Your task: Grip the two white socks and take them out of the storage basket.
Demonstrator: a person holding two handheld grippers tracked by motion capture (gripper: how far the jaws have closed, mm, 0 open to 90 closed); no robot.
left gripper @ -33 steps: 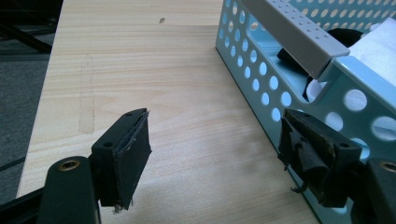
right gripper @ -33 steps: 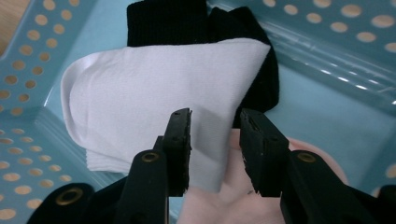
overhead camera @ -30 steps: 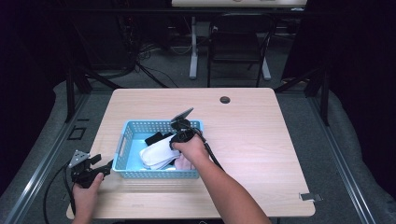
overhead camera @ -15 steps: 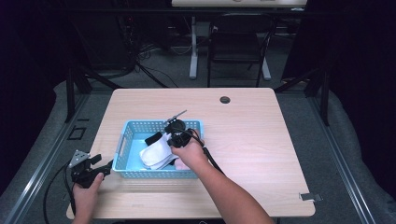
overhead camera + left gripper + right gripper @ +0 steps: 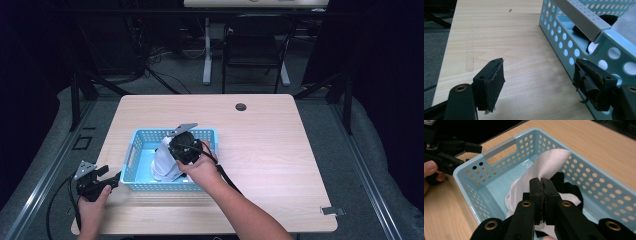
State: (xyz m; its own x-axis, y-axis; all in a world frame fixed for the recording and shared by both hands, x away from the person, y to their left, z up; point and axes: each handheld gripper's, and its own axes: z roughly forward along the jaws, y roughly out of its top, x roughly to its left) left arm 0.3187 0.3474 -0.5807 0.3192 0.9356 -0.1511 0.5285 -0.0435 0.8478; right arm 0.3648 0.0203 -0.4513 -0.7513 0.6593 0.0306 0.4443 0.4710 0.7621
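A light blue perforated basket [image 5: 142, 136] sits left of centre on the wooden table. Inside lie a white cloth [image 5: 164, 162] and a black cloth [image 5: 571, 190]. My right gripper [image 5: 181, 149] hovers over the basket, shut on a fold of the white cloth [image 5: 549, 162], which rises in a peak from the pinch; in the right gripper view the jaws [image 5: 543, 182] meet on the fabric. My left gripper [image 5: 102, 181] rests low on the table beside the basket's left end. It stands open [image 5: 539, 80] over bare wood, its right jaw close to the basket's corner [image 5: 584, 27].
The basket has grey handle bars at its short ends [image 5: 499, 146]. A round cable hole [image 5: 241, 107] lies near the table's far edge. Bare tabletop [image 5: 280, 150] spreads to the right of the basket. Chairs and stands crowd the dark floor behind.
My right gripper has shifted left and toward the near side over the basket, drawing the white cloth up into a peak. The left gripper has stayed put.
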